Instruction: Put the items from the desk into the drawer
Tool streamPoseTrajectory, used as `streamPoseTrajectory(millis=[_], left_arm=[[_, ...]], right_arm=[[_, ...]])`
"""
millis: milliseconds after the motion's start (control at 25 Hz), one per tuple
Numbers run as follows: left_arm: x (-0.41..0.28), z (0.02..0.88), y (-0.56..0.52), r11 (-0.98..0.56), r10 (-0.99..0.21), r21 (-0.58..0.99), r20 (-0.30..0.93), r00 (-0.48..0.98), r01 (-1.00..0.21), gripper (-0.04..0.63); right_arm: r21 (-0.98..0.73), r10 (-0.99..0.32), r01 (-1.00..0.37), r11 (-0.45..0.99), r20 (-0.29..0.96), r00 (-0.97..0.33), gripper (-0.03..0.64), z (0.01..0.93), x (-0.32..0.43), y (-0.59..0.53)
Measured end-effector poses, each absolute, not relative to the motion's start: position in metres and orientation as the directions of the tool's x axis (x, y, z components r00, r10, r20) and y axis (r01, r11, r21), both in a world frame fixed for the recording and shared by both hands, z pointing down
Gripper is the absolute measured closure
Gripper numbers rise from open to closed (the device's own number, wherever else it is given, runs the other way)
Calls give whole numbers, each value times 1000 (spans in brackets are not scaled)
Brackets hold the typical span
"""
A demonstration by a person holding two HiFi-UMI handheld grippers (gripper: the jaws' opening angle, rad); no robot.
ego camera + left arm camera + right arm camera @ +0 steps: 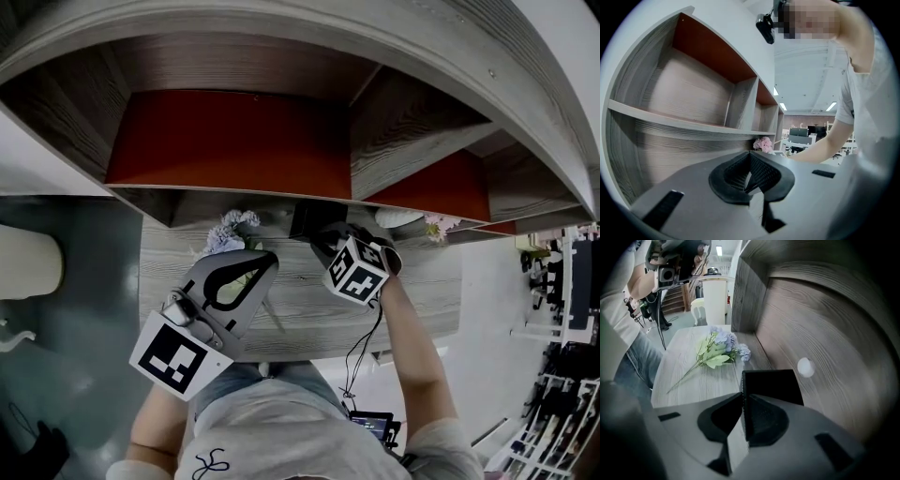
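Note:
A bunch of pale blue artificial flowers (719, 350) with green leaves lies on the grey wood desk (300, 309), at the back left (230, 230). A black box (773, 386) stands against the back panel (305, 220). My right gripper (743, 401) is shut on the box's left wall; in the head view it sits under its marker cube (330, 248). My left gripper (265, 260) hovers beside the flowers, jaws together with nothing between them (750, 178). No drawer shows in any view.
Shelf compartments with red-brown backs (230, 141) overhang the desk. A small white round object (805, 366) lies by the back panel right of the box. Pink flowers (763, 144) stand at the desk's right end. A cream chair (28, 262) is at the left.

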State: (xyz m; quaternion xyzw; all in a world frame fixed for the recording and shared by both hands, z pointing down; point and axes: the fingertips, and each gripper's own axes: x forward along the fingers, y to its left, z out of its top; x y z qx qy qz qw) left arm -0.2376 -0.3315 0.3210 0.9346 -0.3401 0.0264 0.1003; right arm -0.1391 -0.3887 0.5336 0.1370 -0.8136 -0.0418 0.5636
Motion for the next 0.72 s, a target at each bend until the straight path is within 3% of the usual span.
streamPoseTrajectory(millis=[720], left_arm=[[-157,304,-291,-856,-486,152,93,869,-495,586]], right_arm=[[266,-443,-400,877,769,-461,571,437,-94,-299]])
